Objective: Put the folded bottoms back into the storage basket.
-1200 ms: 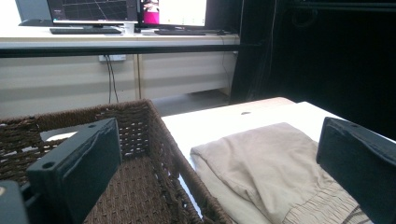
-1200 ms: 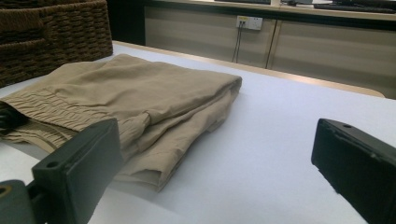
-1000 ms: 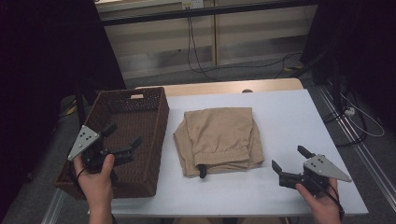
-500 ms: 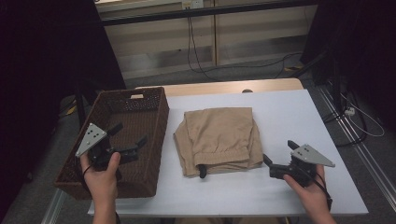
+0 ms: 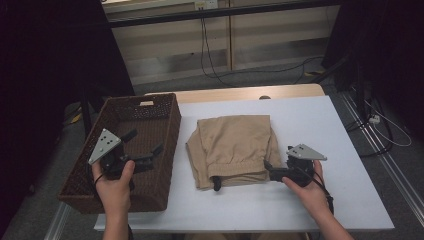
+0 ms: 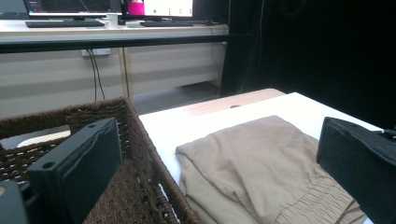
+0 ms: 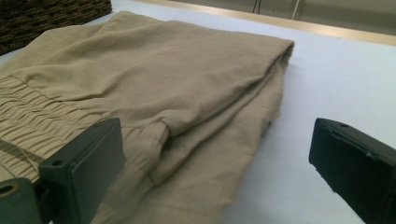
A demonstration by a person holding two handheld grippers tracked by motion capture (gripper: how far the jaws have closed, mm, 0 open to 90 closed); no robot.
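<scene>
**Risk: folded garment unfolding on pickup**

The folded tan fabric shorts (image 5: 231, 150) lie on the white bench (image 5: 320, 120), just beside the dark brown woven wicker basket (image 5: 150, 107). A grip on the top layer alone would likely let the fold fall open; dragging may snag the basket rim.

The right gripper (image 5: 270, 171) sits at the shorts' near right edge, fingers wide, holding nothing. The left gripper (image 5: 146, 145) hovers over the basket, fingers wide, empty.

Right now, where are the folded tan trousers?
In the high view, the folded tan trousers lie mid-table, just right of the wicker basket. The right gripper sits open at their near right corner.
</scene>
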